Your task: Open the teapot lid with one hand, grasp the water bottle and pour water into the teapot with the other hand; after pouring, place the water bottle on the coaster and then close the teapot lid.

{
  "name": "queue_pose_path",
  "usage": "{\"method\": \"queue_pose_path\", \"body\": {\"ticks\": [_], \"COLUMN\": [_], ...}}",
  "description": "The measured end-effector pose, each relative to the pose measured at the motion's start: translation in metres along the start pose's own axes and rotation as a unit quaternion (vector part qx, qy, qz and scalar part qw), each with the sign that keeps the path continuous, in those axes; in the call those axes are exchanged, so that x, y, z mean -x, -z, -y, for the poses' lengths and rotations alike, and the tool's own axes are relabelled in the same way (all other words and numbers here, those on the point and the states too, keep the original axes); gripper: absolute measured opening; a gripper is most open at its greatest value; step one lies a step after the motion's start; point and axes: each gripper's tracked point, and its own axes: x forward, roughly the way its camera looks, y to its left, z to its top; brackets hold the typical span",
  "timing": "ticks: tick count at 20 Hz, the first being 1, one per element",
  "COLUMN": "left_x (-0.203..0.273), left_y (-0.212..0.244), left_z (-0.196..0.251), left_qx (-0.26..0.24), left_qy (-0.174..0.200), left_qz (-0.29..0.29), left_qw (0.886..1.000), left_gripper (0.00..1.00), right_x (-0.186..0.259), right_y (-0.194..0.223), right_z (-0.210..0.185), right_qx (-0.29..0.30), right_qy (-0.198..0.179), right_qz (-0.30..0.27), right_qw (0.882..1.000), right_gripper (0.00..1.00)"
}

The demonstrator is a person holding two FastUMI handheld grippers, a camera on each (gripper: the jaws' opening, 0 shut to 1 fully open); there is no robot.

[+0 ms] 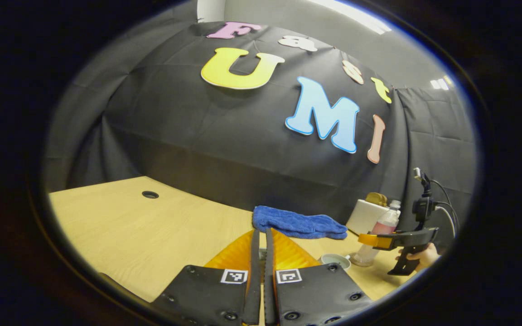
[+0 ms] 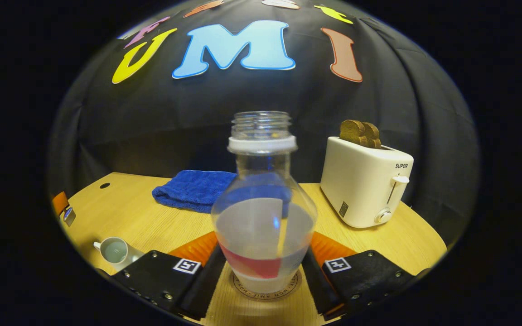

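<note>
**Right claw flanks the bottle on its coaster**

Right claw [image 2: 263,267] sits spread around the clear plastic water bottle [image 2: 263,213], its two fingers [image 2: 206,276] standing on either side of the bottle's lower body; whether they press on it or stand just clear cannot be told. The uncapped bottle stands upright, holding some water, on a round pale wooden coaster [image 2: 265,294] with lettering round its edge. The coaster lies on the light wood worktop [image 2: 152,222].

Left of the bottle in the right gripper view, a small white cup [image 2: 113,250] stands near the worktop's edge. Behind the bottle lies a folded blue towel [image 2: 188,188], and to the right stands a cream-white toaster [image 2: 365,181] with brown bread slices [image 2: 360,131] sticking out of its top.

Left claw [image 1: 261,246] is pressed together with nothing between its fingers, held above the worktop and pointing toward the blue towel. In the left gripper view, the right claw appears far right beside the bottle, a hand [image 1: 424,256] gripping its handle.
</note>
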Motion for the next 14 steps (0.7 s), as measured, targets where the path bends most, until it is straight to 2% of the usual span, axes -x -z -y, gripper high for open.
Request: {"method": "queue_pose_path", "body": {"ticks": [1,5,7,14], "left_x": [0.0,0.0,0.0,-0.002], "left_y": [0.001,0.002,0.003,0.01], "left_z": [0.0,0.0,-0.001,0.001], "left_qx": [0.0,0.0,-0.001,-0.008], "left_qy": [0.0,0.0,-0.001,0.0], "left_qz": [-0.001,-0.003,-0.005,-0.013], "left_qw": [1.0,1.0,1.0,1.0], "left_gripper": [0.1,0.1,0.1,0.09], "right_x": [0.001,0.008,0.013,0.041], "right_y": [-0.001,-0.01,-0.015,-0.064], "right_z": [0.003,-0.002,-0.002,-0.001], "right_qx": [0.006,0.013,0.014,0.019], "right_qy": [0.005,0.0,0.002,-0.002], "right_qz": [0.001,0.021,0.026,0.088], "right_qw": [1.0,1.0,1.0,0.996], "right_gripper": [0.91,0.91,0.99,0.99]}}
